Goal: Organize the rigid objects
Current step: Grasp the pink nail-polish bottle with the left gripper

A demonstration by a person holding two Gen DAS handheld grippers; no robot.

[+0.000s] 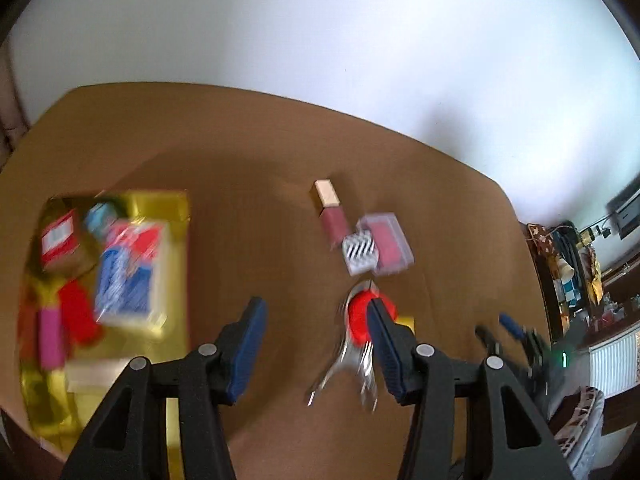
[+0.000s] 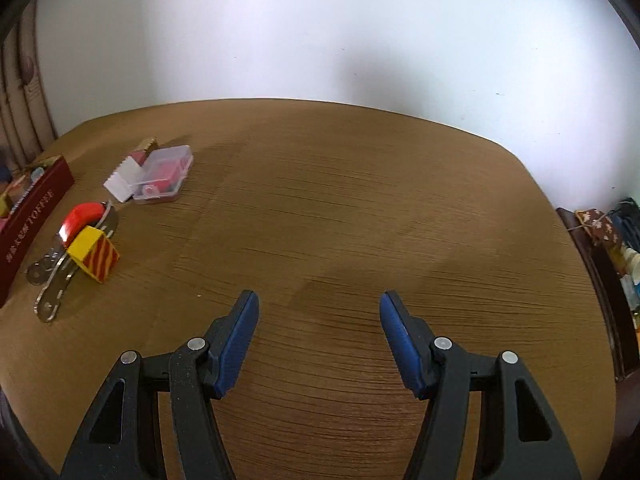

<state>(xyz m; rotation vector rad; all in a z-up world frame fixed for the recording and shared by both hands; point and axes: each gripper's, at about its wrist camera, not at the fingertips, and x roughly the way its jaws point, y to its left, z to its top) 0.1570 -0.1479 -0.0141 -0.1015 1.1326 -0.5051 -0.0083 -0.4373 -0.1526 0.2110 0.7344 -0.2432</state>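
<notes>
Left wrist view, blurred. Left claw (image 1: 316, 344) stands part open with nothing between its pads, held over the brown table (image 1: 248, 148). A gold-lined box (image 1: 176, 208) sits to the left of the claw, already holding a blue-and-red card pack (image 1: 128, 272), a red-and-white small box (image 1: 58, 240), a pink piece (image 1: 50, 336) and a red piece (image 1: 76, 316). Ahead and right of the claw: a nail-polish bottle (image 1: 330, 210), a striped white block (image 1: 360, 254) and a clear case with red contents (image 1: 386, 244), all close together. A red arch block (image 1: 360, 316) lies on metal tools (image 1: 348, 364), partly behind the right finger. The right claw (image 1: 508, 330) shows at the right edge; its state is not readable here.

Right wrist view, sharp. Right claw (image 2: 318, 340) is part open and empty over bare table (image 2: 360, 200). All objects lie well to its left: red arch block (image 2: 82, 216), yellow striped block (image 2: 96, 254) touching it, metal tools (image 2: 54, 284) beneath, clear case (image 2: 164, 178), white block (image 2: 122, 180), dark red box wall (image 2: 32, 224) at the far left.
</notes>
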